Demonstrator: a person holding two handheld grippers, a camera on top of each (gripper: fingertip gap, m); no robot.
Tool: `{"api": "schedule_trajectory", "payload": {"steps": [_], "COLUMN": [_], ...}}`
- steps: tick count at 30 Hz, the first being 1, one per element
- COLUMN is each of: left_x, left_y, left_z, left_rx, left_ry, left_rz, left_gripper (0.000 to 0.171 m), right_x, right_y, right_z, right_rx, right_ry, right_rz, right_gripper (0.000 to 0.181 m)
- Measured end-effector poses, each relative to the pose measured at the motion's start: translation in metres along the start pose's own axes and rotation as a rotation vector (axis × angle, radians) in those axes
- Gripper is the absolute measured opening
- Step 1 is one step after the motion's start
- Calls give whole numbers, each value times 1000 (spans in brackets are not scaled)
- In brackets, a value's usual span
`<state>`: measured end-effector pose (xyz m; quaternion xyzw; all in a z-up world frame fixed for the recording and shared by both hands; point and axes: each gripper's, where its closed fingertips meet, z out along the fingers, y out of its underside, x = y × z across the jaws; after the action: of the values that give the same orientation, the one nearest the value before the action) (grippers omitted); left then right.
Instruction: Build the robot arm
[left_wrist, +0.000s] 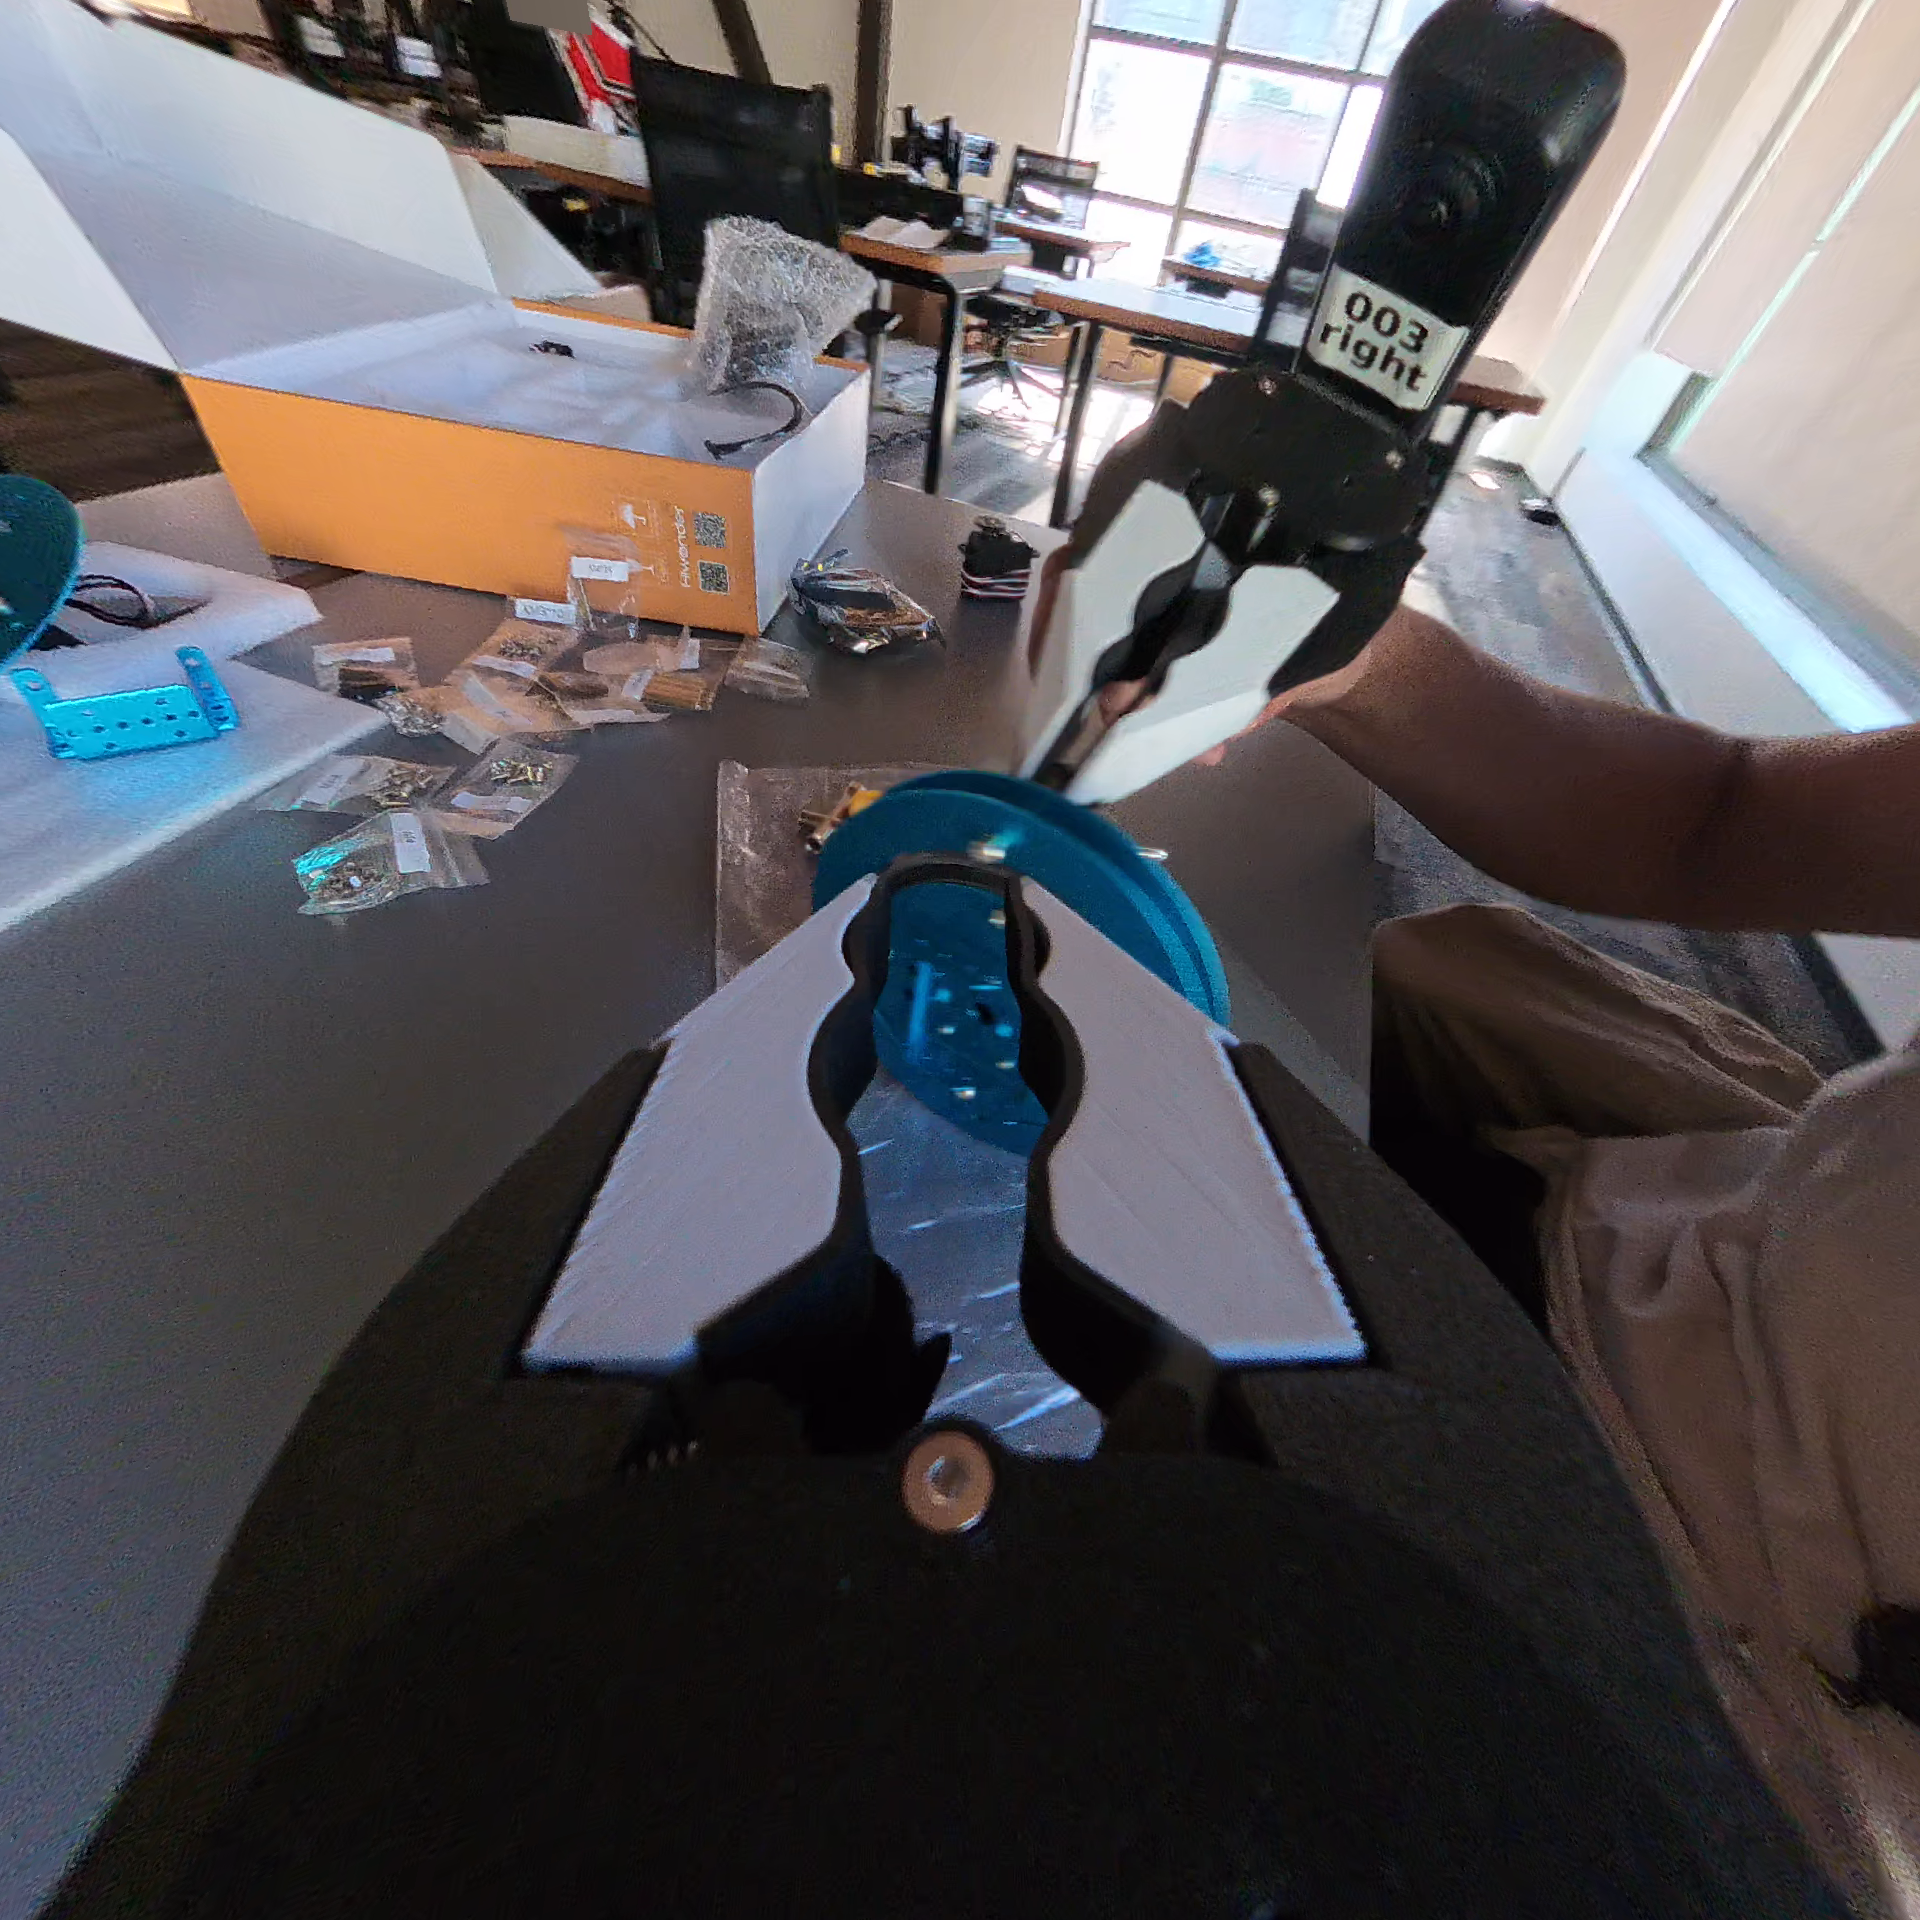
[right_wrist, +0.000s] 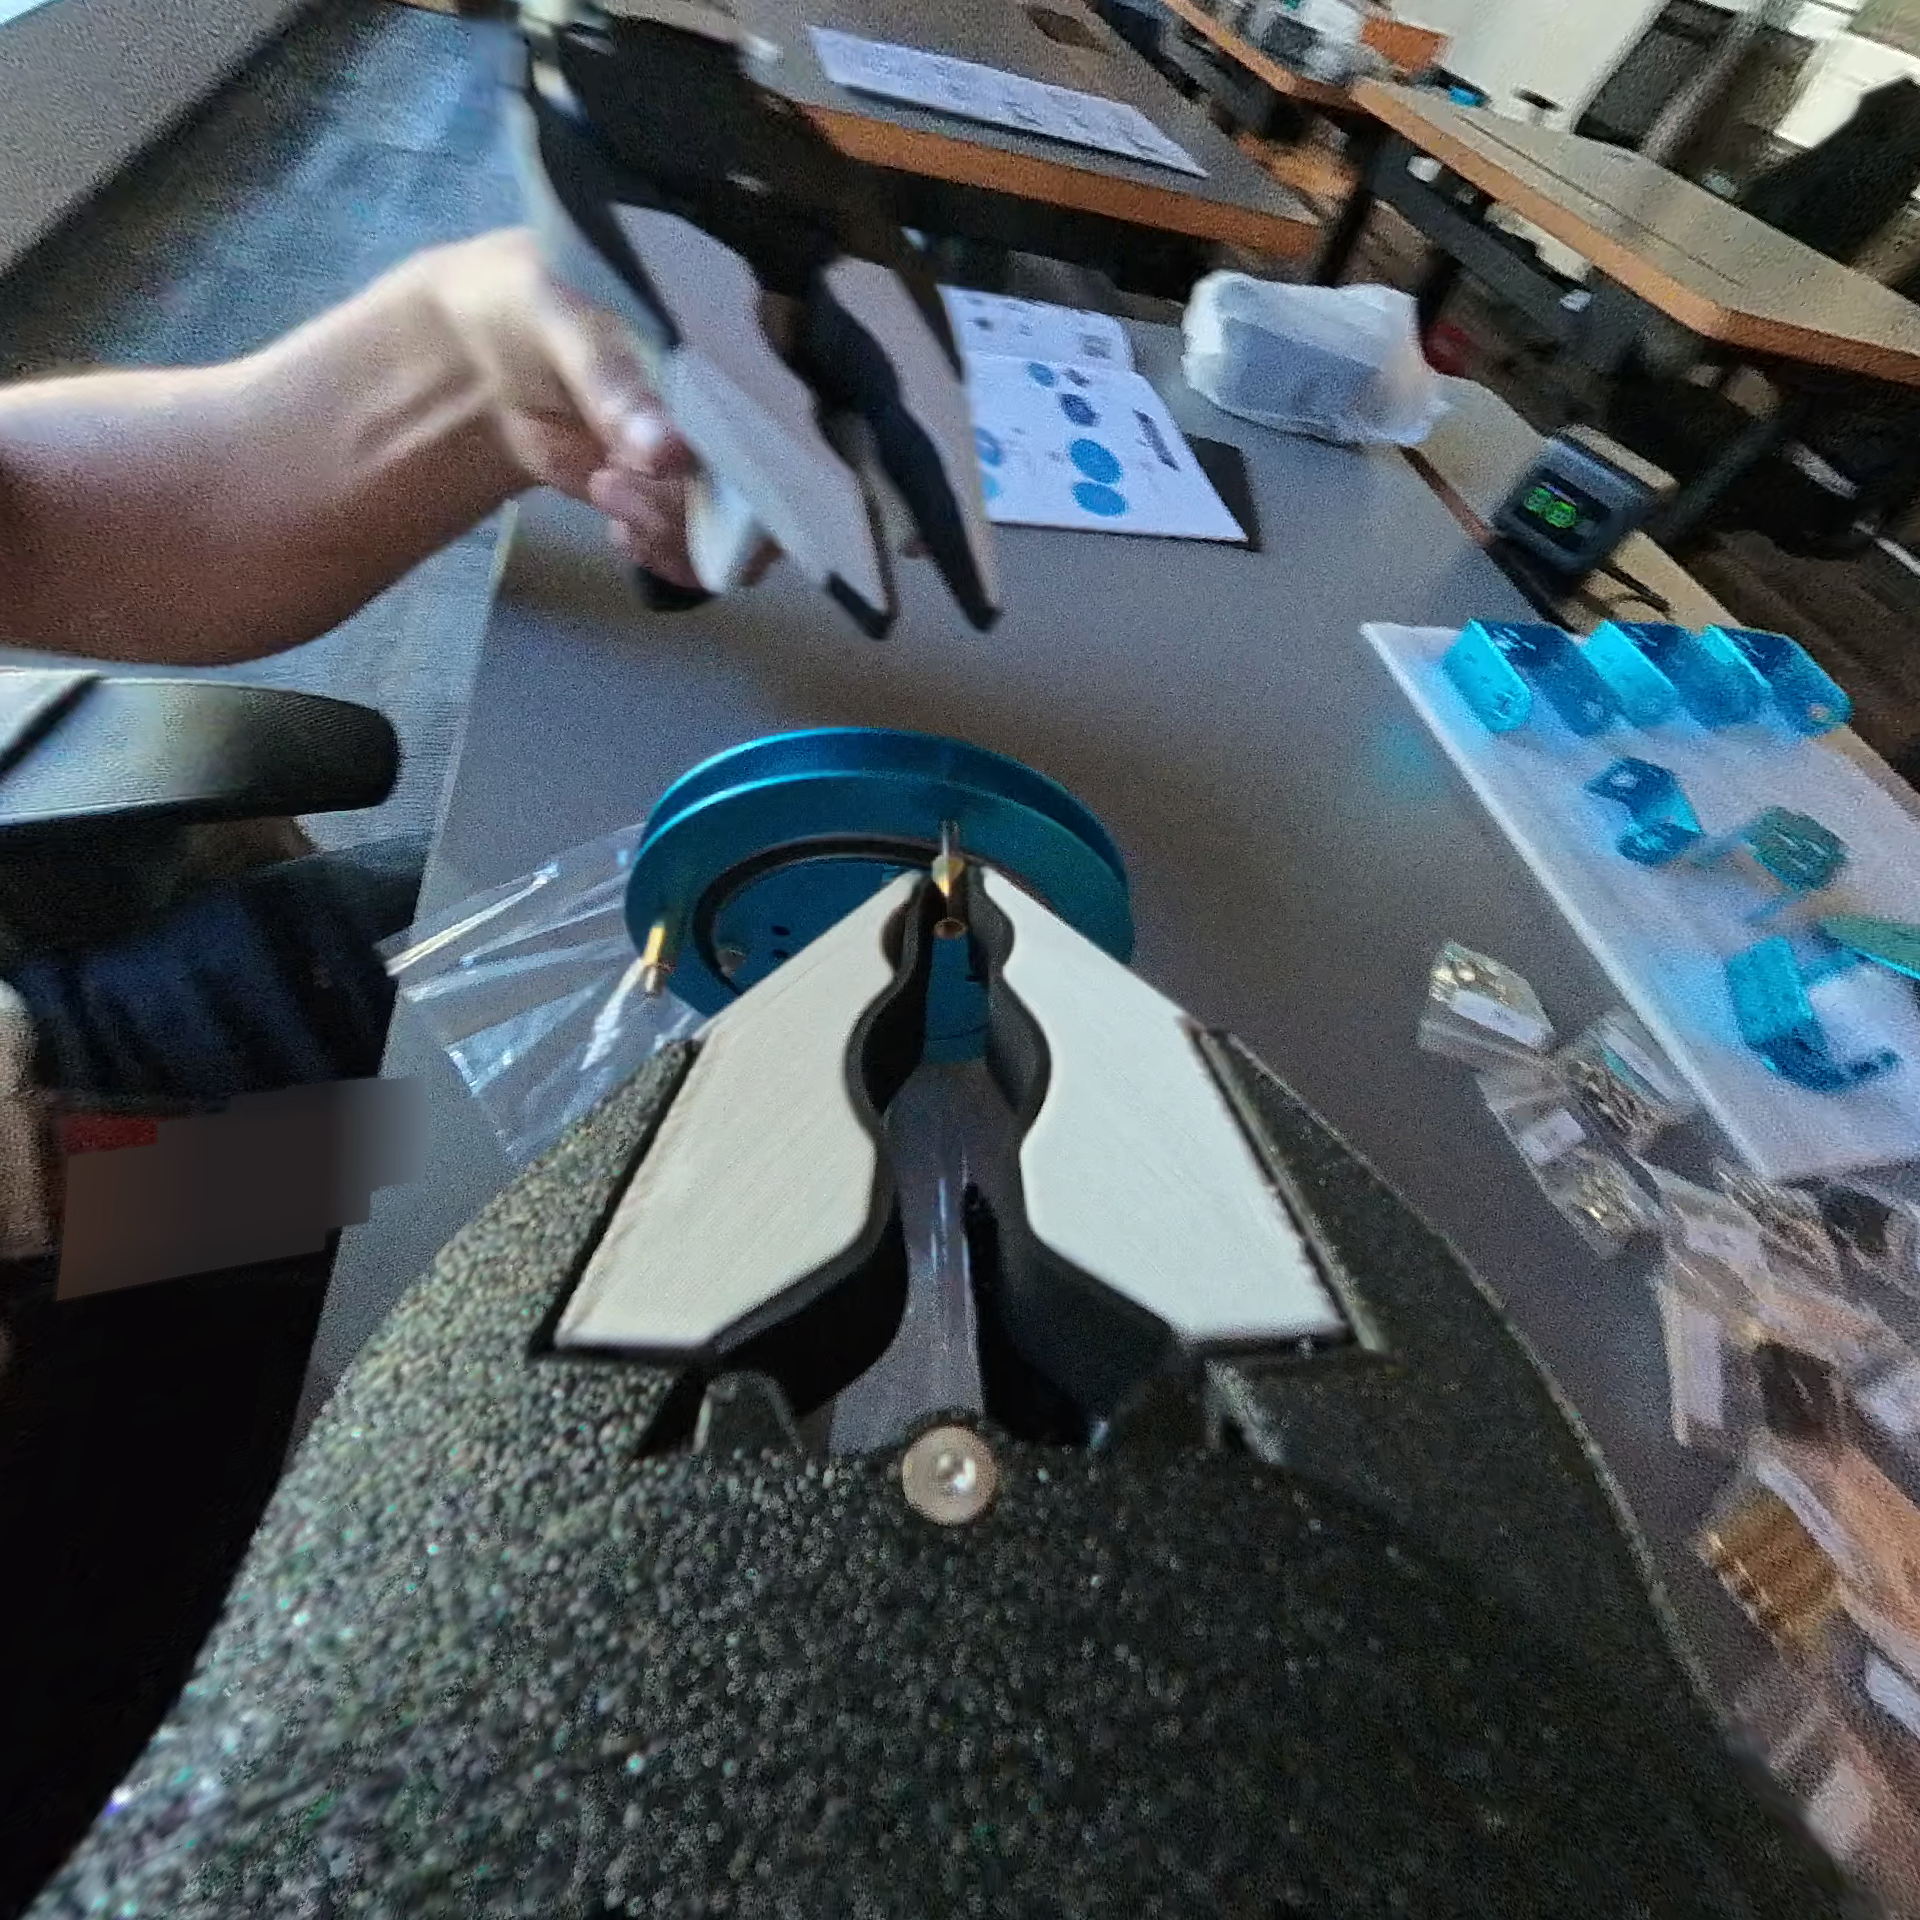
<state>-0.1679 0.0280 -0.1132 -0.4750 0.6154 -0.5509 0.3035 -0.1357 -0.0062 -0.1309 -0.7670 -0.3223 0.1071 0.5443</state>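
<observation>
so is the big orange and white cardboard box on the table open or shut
Open: the orange and white cardboard box has its white lid flap raised, interior exposed.

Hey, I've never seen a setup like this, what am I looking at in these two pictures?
A person holds two hand-operated grippers, each carrying a camera that looks along its jaws. One picture is from the left gripper, raised over the grey table, jaws slightly apart and empty. The other is from the right gripper, whose jaws seem closed on a small brass post at a blue disc. Also on the table: an orange box, bags of screws and blue brackets.
</observation>
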Motion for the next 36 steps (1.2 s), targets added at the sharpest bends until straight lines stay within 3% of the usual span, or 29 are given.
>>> {"api": "schedule_trajectory", "payload": {"steps": [2, 4, 8, 13, 21, 25, 31, 36], "left_x": [-4, 4, -4, -4, 13, 17, 19, 20], "left_y": [5, 10, 19, 12, 14, 10, 12, 12], "left_z": [6, 13, 26, 31, 16, 20, 24, 25], "left_rx": [-55, -129, -266, -236, -149, -132, -119, -88], "left_ry": [113, 237, 267, 310, 451, 430, 374, 380], "left_rz": [-2, 48, 191, 170, 21, 44, 120, 127], "left_gripper": [19, 20, 21, 11, 22, 22, 5, 4], "right_x": [-9, -1, 7, 3, -1, -3, -5, -4], "right_y": [-2, -1, -2, -4, -5, -5, -8, -7], "right_z": [0, 4, 9, 13, 9, 12, 15, 15], "right_rx": [34, 31, 40, 80, 81, 94, 97, 108], "right_ry": [-131, -152, -198, -200, -141, -145, -139, -101], "right_rz": [-20, -27, -80, -84, -131, -116, -133, -186], "right_gripper": [5, 5, 5, 4, 4, 4, 4, 4]}}
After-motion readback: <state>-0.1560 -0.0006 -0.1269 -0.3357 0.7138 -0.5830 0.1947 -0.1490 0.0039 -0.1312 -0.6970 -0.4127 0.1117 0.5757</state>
